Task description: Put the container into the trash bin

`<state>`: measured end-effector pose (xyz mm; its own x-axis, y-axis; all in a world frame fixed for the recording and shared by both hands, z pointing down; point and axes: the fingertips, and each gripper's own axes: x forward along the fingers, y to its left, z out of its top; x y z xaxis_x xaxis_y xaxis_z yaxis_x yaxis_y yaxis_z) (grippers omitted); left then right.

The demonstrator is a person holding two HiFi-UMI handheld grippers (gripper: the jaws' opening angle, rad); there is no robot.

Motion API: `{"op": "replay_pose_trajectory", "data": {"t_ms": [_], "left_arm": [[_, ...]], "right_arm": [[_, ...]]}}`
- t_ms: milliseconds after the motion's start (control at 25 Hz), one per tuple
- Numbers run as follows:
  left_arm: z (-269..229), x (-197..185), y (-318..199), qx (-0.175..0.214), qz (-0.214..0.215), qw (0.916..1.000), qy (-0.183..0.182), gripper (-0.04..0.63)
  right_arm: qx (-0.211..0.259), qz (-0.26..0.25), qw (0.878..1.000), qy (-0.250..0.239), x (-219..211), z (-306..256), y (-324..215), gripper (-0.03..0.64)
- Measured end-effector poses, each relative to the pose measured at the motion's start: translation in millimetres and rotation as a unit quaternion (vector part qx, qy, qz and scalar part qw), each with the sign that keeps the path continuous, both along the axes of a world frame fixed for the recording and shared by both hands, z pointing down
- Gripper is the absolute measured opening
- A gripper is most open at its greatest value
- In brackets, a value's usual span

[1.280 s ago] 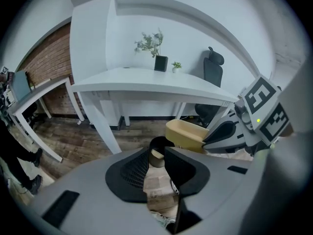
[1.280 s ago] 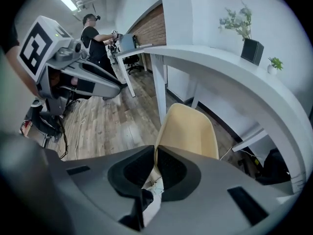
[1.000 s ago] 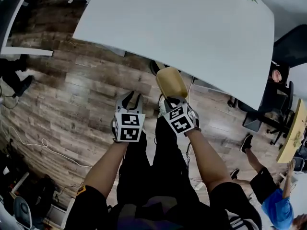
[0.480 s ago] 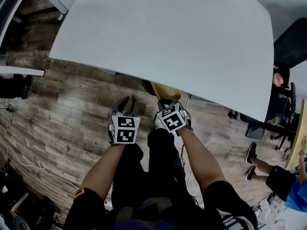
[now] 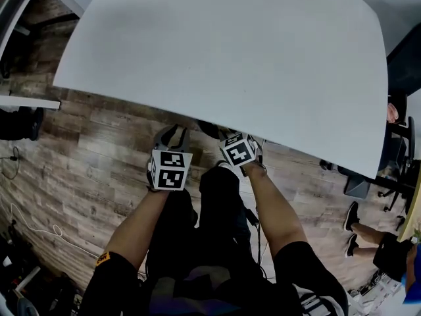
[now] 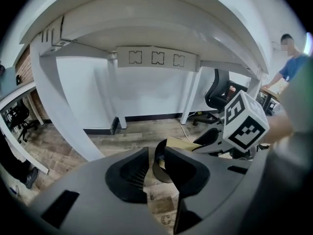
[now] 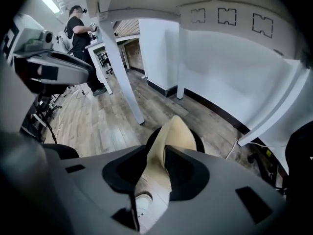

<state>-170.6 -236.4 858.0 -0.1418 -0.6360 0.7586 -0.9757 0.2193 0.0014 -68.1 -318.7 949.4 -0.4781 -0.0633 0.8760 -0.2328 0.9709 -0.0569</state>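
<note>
Left gripper (image 6: 155,156) parted – right gripper (image 7: 156,156) opening, container (image 7: 172,131) between.

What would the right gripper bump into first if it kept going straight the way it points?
The tan container, which sits between the opening jaws of the right gripper. Just past it is probably the black trash bin, but depth is hard to judge.

Overhead: white tabletop (image 5: 230,58) roofs the upper frame.
Left: wood floor (image 5: 85,150) lies open; slanted table leg (image 6: 63,111) blocks there.
Below: trash bin (image 7: 198,141) mouth largely covered by container (image 7: 173,131).
</note>
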Motion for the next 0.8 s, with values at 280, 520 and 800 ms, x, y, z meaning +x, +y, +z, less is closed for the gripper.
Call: {"op": "replay_pose_trajectory", "data": {"t_ms": [280, 520, 800], "left_arm": [[-2, 1, 18, -0.019, -0.014, 0.9997, 0.012, 0.103], [-69, 17, 27, -0.011, -0.007, 0.9997, 0.021, 0.103], [-169, 41, 44, 0.002, 0.008, 0.9996, 0.027, 0.103]], "right_arm": [[-0.012, 0.030, 0.999, -0.006, 3, -7, 1, 0.139], [-0.013, 0.049, 0.998, -0.026, 19, -93, 30, 0.126], [-0.007, 0.081, 0.994, -0.070, 34, -225, 64, 0.115]]}}
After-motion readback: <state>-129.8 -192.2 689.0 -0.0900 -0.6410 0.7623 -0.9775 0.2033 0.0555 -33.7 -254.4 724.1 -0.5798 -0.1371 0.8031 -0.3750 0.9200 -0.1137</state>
